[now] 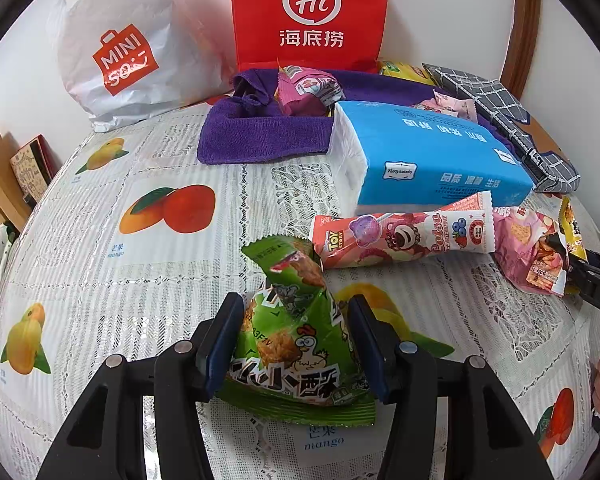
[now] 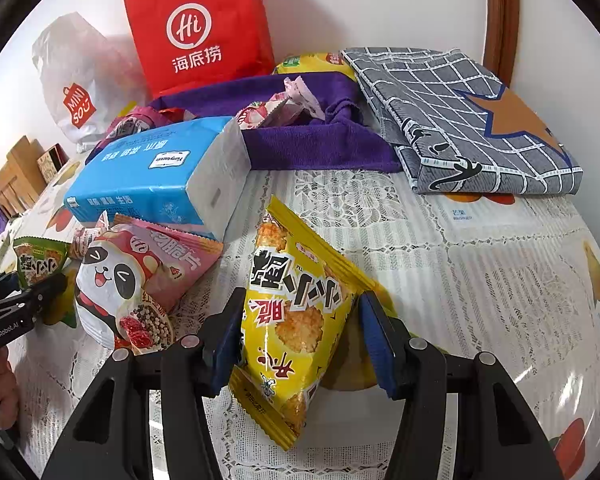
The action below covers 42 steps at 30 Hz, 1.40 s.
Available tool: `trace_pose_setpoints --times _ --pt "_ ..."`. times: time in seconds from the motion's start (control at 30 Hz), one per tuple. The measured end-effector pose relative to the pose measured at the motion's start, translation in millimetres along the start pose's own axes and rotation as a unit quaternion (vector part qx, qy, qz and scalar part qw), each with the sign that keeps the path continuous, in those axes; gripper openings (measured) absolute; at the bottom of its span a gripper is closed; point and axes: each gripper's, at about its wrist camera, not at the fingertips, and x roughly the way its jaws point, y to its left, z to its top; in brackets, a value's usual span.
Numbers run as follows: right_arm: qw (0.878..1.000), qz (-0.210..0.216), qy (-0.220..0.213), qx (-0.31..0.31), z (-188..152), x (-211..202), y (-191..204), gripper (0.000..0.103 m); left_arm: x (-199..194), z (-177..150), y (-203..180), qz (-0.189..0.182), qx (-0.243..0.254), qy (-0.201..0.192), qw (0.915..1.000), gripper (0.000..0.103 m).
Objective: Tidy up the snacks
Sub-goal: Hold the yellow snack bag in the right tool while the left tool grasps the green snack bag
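Jaws of left gripper (image 1: pixel 296 334) around green snack packet (image 1: pixel 296 332), right gripper (image 2: pixel 300 332) around yellow snack packet (image 2: pixel 300 320).

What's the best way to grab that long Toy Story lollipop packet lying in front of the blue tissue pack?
Probably pinch the lollipop packet near its orange Toy Story end, coming down from above, with one finger on each long edge. It lies flat and narrow, and that end pokes out past the blue tissue pack, which crowds the rest of its far edge.
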Motion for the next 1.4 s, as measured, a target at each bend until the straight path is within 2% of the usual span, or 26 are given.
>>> trace_pose_setpoints --times 1.2,1.4 --pt "1.0 0.004 0.001 0.0 -0.1 1.3 -0.1 0.056 0.3 -0.4 0.1 0.001 0.0 -0.002 1.0 0.052" --pt "1.0 0.007 -0.005 0.004 -0.8 -2.8 -2.1 0.051 -2.5 0.2 -1.9 0.008 0.003 0.002 1.0 0.049"
